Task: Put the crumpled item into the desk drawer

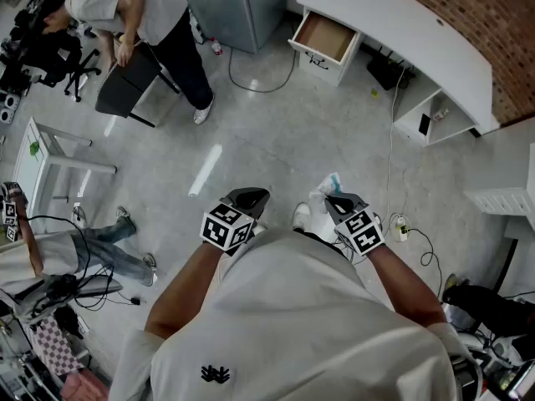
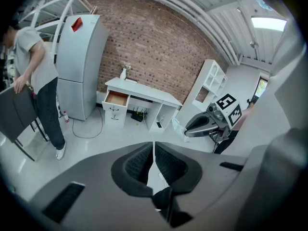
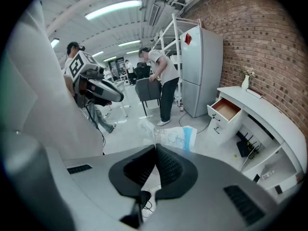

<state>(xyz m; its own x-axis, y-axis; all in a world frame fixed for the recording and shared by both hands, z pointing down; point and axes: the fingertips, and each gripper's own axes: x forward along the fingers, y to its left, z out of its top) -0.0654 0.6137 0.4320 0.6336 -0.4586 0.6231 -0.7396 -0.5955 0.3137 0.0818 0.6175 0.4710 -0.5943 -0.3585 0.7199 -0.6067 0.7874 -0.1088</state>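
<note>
The crumpled item [image 3: 172, 136], a white and blue plastic wrapper, sticks out past the tips of my right gripper [image 3: 155, 148], which is shut on it. In the head view the wrapper [image 1: 323, 192] shows just ahead of the right gripper [image 1: 339, 202], low over the floor in front of the person's body. My left gripper [image 1: 249, 197] is beside it, shut with nothing between the pads [image 2: 140, 163]. The white desk [image 1: 418, 36] stands far ahead along the brick wall. Its drawer [image 1: 324, 38] is pulled out and looks empty, also in the left gripper view [image 2: 117, 98] and the right gripper view [image 3: 225, 109].
A grey fridge [image 1: 234, 2] stands left of the desk. A person [image 1: 150, 11] beside it handles a dark chair [image 1: 125, 82]. Cables [image 1: 263, 78] trail over the concrete floor toward the desk. A white table [image 1: 38, 153] and a seated person's legs [image 1: 109, 245] are on the left.
</note>
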